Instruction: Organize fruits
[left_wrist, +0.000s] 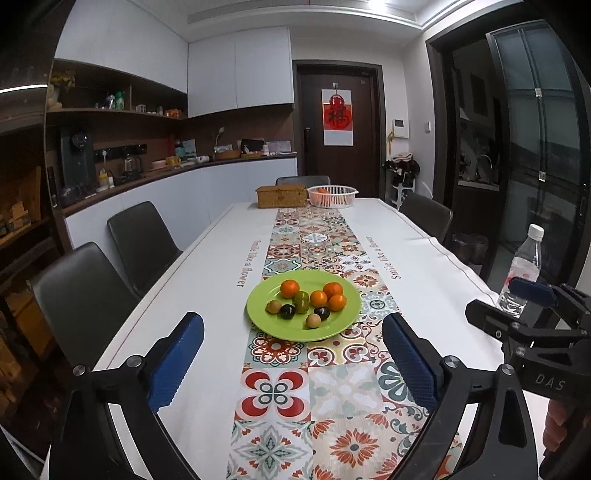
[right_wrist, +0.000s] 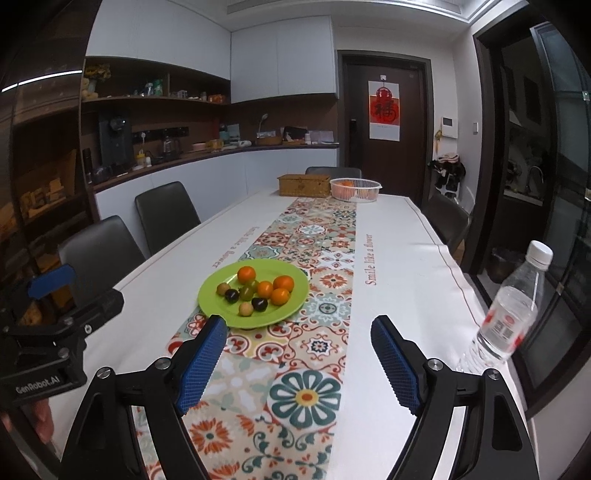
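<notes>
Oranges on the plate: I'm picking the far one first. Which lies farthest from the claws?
The orange at the green plate's far left rim, standing alone; the other three cluster on the right.

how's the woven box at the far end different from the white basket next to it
The woven box is rectangular, tan and looks closed by a lid, so its contents are hidden. The white basket is round, slatted plastic and open on top, with orange fruit showing inside. The box sits left of the basket in both views. Both stand at the far end of the table, well beyond the green plate of fruit.
</notes>
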